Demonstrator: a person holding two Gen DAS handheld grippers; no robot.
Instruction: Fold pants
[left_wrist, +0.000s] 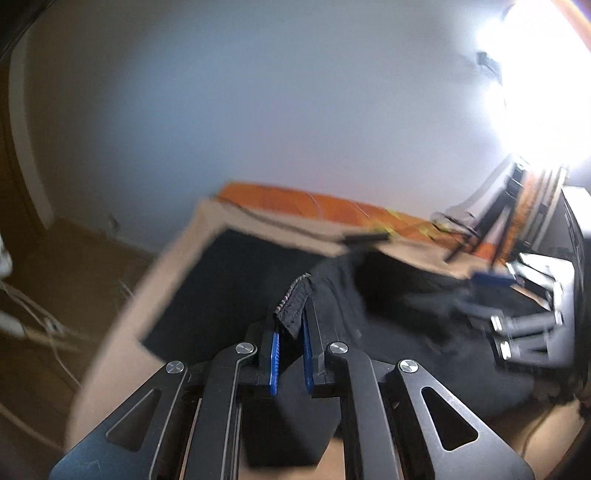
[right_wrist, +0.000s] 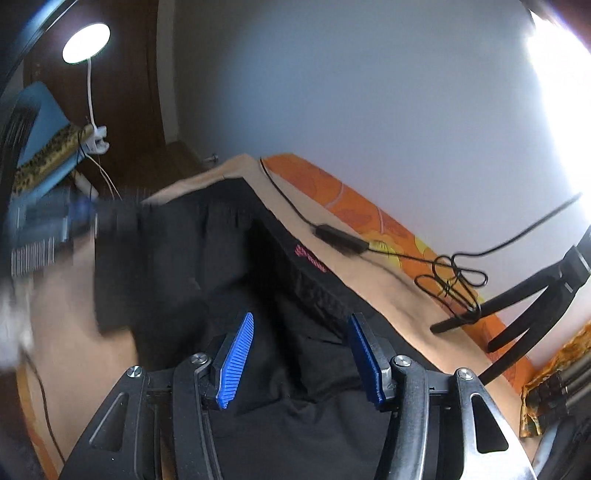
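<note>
Black pants (left_wrist: 388, 332) lie rumpled on a beige-covered surface (left_wrist: 122, 332). My left gripper (left_wrist: 291, 334) is shut on a stitched edge of the pants (left_wrist: 293, 306), which sticks up between its blue pads and is lifted off the surface. In the right wrist view the pants (right_wrist: 221, 266) spread out with a pink logo (right_wrist: 310, 258) on the waistband. My right gripper (right_wrist: 301, 356) hovers open over the fabric near the waistband, and its pads (right_wrist: 236, 362) press on nothing. The left gripper (right_wrist: 62, 221) shows blurred at the left, holding a corner of the pants.
A black cable with an adapter (right_wrist: 340, 238) lies on the beige surface (right_wrist: 388, 291) beyond the pants, beside an orange patterned cloth (right_wrist: 354, 206). Black tripod legs (right_wrist: 517, 314) stand at the right. A clip lamp (right_wrist: 86, 42) is at the far left, and the surface's edge drops to a wooden floor (left_wrist: 55, 277).
</note>
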